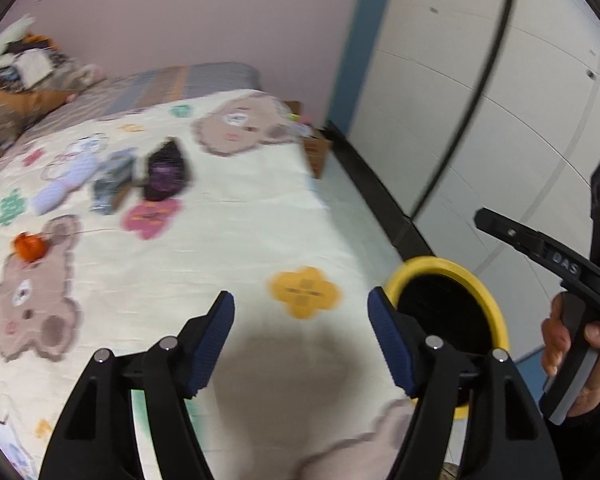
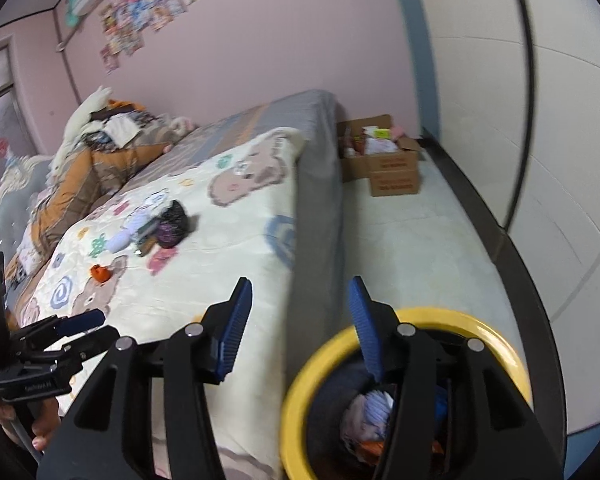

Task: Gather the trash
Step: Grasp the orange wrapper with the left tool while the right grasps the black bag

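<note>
Both the left gripper (image 1: 300, 344) and right gripper (image 2: 300, 328) are hanging with fingers released, empty, beside the yellow-rimmed bin (image 2: 496, 330) by the bed (image 1: 220, 240).

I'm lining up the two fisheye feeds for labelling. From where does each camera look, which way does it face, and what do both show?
Left wrist: on the left gripper, looking down over the bed; the hand holding the other gripper shows at right.
Right wrist: on the right gripper, over the bed's edge and the yellow-rimmed bin; left gripper at left.
Shared: the bed, the orange scrap, the dark wrapper, the bin.
</note>
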Tool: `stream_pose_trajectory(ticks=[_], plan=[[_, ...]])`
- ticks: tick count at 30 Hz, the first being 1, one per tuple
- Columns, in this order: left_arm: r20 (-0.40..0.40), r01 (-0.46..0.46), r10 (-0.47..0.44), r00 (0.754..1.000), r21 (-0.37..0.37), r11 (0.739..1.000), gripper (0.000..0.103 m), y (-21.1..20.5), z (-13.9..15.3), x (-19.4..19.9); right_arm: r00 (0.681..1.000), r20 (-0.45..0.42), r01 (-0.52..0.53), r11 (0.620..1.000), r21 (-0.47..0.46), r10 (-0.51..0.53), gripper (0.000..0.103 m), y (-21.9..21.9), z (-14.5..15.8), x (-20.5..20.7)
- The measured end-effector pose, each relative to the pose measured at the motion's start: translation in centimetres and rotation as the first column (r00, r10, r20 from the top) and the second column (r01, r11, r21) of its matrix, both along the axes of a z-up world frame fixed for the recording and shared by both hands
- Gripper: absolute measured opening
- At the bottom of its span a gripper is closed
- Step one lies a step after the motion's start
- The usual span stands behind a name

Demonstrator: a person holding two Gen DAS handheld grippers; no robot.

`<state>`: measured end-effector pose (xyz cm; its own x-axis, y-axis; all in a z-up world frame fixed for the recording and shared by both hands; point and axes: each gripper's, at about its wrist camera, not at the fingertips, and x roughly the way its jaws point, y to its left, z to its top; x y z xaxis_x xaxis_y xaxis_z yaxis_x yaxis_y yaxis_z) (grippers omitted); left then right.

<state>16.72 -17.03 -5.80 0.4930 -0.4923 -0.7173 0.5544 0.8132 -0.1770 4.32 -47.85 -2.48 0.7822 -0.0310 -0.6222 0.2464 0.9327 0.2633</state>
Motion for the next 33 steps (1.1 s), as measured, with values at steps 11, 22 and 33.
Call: stream_pose_trajectory(ticks=[11,22,33], plan=[[0.037,-0.292,0.291,0.956,0.039,0.956,0.074,11.7,0.5,7.9,0.985,-0.016,-0.174,0.985,-0.007,0.173,0.065,9.0,-1.0,11.9],[0.009,-0.499,0.5,0.866,0.082,0.863,0.074,22.2,-2.3,15.9,0.963,-0.102,-0.254,0.967,-0.018,0.251,0.066,16.1,-4.5,23.4],[-0.089,-0.561,0.563,0.822,0.053,0.826,0.074,25.9,-6.1,22.1,0.957,-0.207,-0.215,0.976,-0.032,0.204,0.068,18.0,-8.0,32.3]])
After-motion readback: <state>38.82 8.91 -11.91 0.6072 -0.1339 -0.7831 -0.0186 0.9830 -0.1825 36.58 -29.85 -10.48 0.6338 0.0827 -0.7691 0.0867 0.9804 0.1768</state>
